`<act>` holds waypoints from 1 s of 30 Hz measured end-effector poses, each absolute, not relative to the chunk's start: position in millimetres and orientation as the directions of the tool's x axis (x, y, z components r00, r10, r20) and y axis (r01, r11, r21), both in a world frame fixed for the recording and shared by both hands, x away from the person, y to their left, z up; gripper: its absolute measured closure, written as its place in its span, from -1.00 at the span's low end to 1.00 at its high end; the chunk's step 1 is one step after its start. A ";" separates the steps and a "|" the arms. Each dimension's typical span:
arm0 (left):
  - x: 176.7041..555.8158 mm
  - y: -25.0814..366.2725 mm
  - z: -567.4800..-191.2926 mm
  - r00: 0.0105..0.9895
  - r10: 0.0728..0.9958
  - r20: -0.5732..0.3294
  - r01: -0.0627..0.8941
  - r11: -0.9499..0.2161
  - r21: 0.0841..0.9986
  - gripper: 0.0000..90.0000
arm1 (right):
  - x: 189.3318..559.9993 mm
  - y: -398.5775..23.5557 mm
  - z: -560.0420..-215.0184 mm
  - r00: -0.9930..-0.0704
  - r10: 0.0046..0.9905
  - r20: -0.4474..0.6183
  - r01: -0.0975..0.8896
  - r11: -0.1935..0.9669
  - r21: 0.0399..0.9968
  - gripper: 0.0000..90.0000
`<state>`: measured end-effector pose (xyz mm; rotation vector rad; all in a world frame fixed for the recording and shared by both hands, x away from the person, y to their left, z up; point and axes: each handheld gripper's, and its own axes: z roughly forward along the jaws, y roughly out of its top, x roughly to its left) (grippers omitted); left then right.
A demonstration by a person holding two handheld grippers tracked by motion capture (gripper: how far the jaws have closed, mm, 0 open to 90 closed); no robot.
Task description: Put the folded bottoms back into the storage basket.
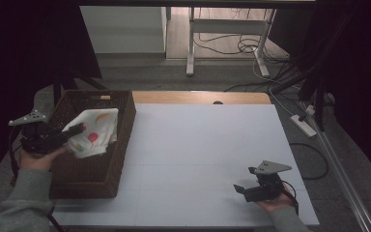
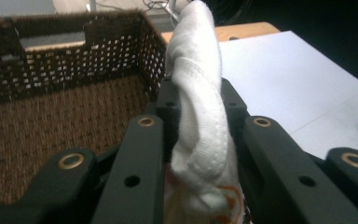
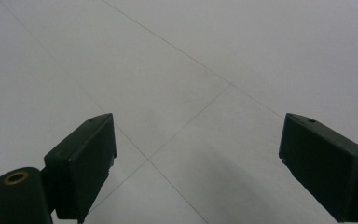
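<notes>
A white cloth (image 1: 94, 131) with red, yellow and orange spots hangs over the brown wicker basket (image 1: 107, 174) at the table's left. My left gripper (image 1: 76, 130) is shut on the cloth, held above the basket's inside. In the left gripper view the folded white cloth (image 2: 198, 112) stands pinched between the two black jaws, with the basket's woven wall (image 2: 65, 56) behind. My right gripper (image 1: 240, 189) rests low near the table's front right edge, its jaws open. In the right gripper view its fingertips (image 3: 81, 161) stand wide apart over the bare white tabletop (image 3: 205, 70).
The white tabletop (image 1: 203, 154) spreads between basket and right gripper. A wooden strip (image 1: 198, 97) runs along the far edge. Beyond it are desk legs and cables (image 1: 251, 46) on the floor, and a power strip (image 1: 303, 123) lies right of the table.
</notes>
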<state>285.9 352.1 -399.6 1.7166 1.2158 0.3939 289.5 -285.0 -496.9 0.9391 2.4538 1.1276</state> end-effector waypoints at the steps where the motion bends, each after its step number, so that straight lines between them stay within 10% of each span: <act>1: 286.1 352.6 -401.6 0.449 0.857 -0.253 0.551 -0.043 0.834 0.69 | 289.5 -285.0 -497.0 -0.749 0.663 0.015 0.443 0.484 0.755 -0.75; 30: 305.7 350.9 -440.0 0.401 0.879 -0.258 0.671 -0.089 0.736 0.68 | 289.5 -285.0 -496.9 -0.748 0.664 0.013 0.442 0.484 0.755 -0.74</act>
